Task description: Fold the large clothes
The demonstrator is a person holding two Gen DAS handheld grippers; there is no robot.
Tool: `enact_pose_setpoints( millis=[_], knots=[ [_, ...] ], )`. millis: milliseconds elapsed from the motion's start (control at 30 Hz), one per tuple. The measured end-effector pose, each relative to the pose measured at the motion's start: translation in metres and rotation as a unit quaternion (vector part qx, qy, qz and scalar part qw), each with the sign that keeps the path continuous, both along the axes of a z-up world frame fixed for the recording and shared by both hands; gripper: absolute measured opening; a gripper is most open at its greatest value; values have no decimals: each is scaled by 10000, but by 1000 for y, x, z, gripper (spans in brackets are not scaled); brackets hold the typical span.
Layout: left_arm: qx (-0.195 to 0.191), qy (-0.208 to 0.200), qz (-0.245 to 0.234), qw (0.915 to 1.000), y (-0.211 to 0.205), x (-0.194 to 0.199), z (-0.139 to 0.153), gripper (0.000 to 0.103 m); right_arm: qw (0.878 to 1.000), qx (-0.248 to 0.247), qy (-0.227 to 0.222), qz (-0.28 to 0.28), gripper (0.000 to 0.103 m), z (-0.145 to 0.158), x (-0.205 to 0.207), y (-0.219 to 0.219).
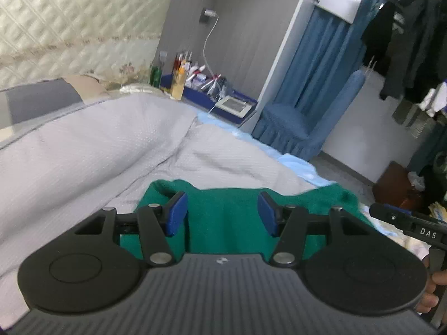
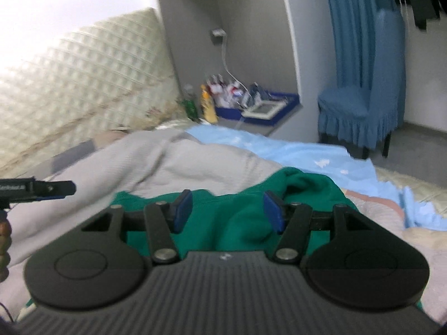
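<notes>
Left gripper (image 1: 222,213) is standing with jaws apart, blue pads (image 1: 176,213) clear of any cloth, nothing held. Right gripper (image 2: 227,210) is doing the same: jaws parted, pads (image 2: 183,209) touching nothing, empty. Both are hovering above the green garment (image 1: 223,223), which is lying bunched on the bed just past the fingertips. In the left wrist view the other gripper is poking in at the garment's right edge, with a hand (image 1: 431,290) gripping its handle. The green garment is resting on a grey quilt (image 1: 83,153), which is spreading behind and to the left of the garment. A light blue sheet (image 2: 293,150) is showing beyond the garment on its right side. Far behind the garment a blue tray (image 2: 268,106) of bottles is sitting by the grey wall. A blue-covered chair (image 2: 357,111) is standing right of and well beyond the garment, under a blue curtain (image 2: 357,28). The right wrist view is blurring.
</notes>
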State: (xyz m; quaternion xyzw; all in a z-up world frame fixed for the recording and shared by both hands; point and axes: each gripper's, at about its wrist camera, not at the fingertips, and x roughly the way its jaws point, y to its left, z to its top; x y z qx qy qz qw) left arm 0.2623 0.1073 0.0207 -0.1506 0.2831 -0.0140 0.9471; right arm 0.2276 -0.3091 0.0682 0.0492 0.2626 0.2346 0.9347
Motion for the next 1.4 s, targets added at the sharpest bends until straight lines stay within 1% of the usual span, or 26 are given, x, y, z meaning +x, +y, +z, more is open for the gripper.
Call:
enact_pose_setpoints(
  millis=[133,233,333,433,533,667,767,867,933,1033,1100,1133,1167,1200,1300,1400],
  knots=[
    [148,-230,-70,9996,-20,-75,31,61,9995,75,-255,190,59,26,-63,-3],
    [188,-378,-124,9990,-34,-129,45,61,9989,105,-347,306,59,39,-108,-6],
    [340,-522,-138,9980,-51,-179,55,61,9983,178,-410,369,59,49,-148,-9],
    [253,-618,-179,9976,-62,-224,53,61,9979,269,-428,402,59,51,-185,-12],
    [243,-678,-242,9971,-76,-264,44,61,9977,185,-477,434,59,49,-216,-12],
    [298,-752,-256,9964,-92,-297,29,61,9981,221,-404,404,59,39,-240,-14],
    [319,-804,-339,9957,-100,-308,18,61,9985,211,-354,367,59,29,-247,-13],
    [375,-818,-344,9953,-100,-308,10,61,9989,57,-320,345,59,16,-246,-5],
    [295,-814,-271,9959,-94,-304,3,61,9993,5,-207,322,59,8,-237,1],
    [61,-743,-138,9971,-73,-291,-9,61,9996,-60,-34,289,61,-6,-221,13],
    [38,-675,-21,9977,-62,-282,-20,61,9995,-117,20,278,75,-14,-211,22],
    [82,-631,53,9980,-57,-277,-25,61,9996,-121,57,266,87,-20,-205,27],
    [115,-602,119,9980,-53,-273,-30,61,9995,-121,129,269,89,-26,-198,32],
    [105,-569,182,9982,-48,-268,-35,61,9992,-139,242,294,89,-32,-190,38],
    [-97,-390,345,9986,-31,-251,-50,61,9976,-175,544,380,89,-54,-166,58],
    [-249,-259,480,9982,-18,-239,-63,61,9959,-424,662,449,89,-76,-149,82]
  ],
)
